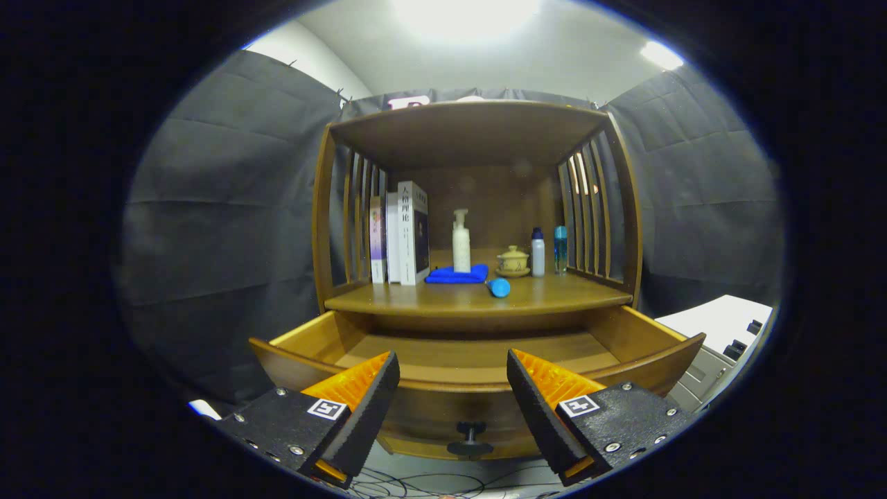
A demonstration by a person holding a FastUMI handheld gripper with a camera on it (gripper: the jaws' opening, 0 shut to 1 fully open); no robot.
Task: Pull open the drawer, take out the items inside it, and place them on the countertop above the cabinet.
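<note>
A wooden cabinet stands ahead with its drawer (478,357) pulled out toward me; the part of the drawer's floor that shows is bare. Its dark knob (470,441) sits on the front panel, low between my fingers. On the countertop (478,296) above lie a folded blue cloth (457,275) and a blue round-headed item (498,287). My gripper (453,371) is open, fingers spread wide in front of the drawer's front edge, holding nothing.
On the countertop also stand three books (400,234) at the left, a white pump bottle (461,241), a small lidded cup on a saucer (513,260) and two small bottles (547,251). A white and grey unit (721,339) sits to the right. Cables (443,484) lie on the floor below.
</note>
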